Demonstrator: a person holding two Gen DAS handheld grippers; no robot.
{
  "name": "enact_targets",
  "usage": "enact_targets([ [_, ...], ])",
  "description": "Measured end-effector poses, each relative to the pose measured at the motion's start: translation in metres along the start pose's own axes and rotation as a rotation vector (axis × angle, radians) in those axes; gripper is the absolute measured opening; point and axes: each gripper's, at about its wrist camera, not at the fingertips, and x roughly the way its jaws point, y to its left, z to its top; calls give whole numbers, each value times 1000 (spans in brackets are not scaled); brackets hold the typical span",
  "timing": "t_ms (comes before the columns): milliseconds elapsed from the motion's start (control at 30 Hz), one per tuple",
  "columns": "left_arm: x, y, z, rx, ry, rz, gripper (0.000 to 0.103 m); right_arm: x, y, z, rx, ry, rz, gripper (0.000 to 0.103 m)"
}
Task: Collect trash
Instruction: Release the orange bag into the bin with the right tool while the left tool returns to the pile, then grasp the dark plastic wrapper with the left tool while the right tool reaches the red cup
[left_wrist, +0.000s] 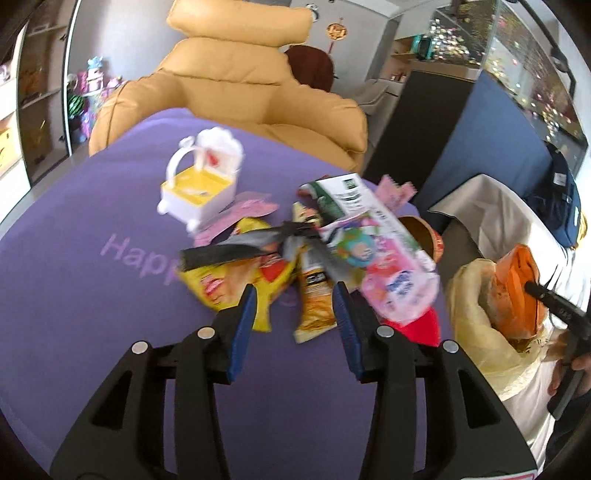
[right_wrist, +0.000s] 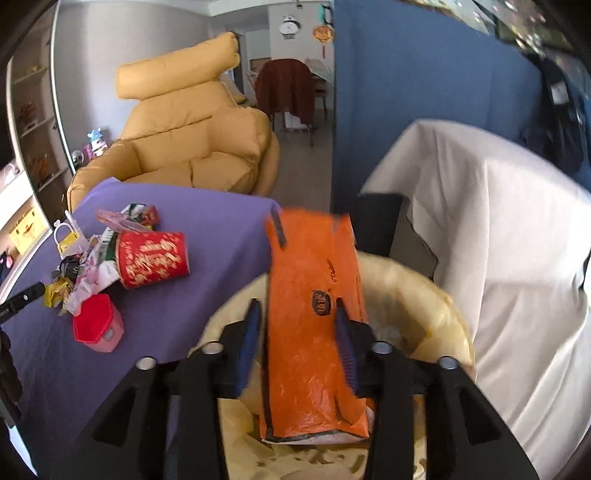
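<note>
Between my right claw's (right_wrist: 298, 319) parted, unpressing pads an orange bag (right_wrist: 314, 325) stands in the lined bin (right_wrist: 436, 295), while my left claw (left_wrist: 295, 304) hovers half-open, empty, over wrappers (left_wrist: 280, 266) on the purple cloth (left_wrist: 74, 277).

Motion blur is smearing print on wrappers (left_wrist: 314, 295) beside the white toy box (left_wrist: 201, 184); orange bag (right_wrist: 314, 332) is hiding the bin's (right_wrist: 443, 314) inside.
</note>
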Motion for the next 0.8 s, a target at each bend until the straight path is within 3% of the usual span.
enact_targets([
  [167,-1,9,-4,-16,2,-12,41,-2,0,12,-7,-2,8,55],
  [367,0,11,-2,-15,-8,-24,41,-7,-3,15,37,-1,65,56],
  [600,3,17,-6,-14,2,-15,41,-2,35,17,-24,-24,63,56],
  [800,5,22,-9,-4,23,-38,41,17,70,11,-39,12,166,56],
])
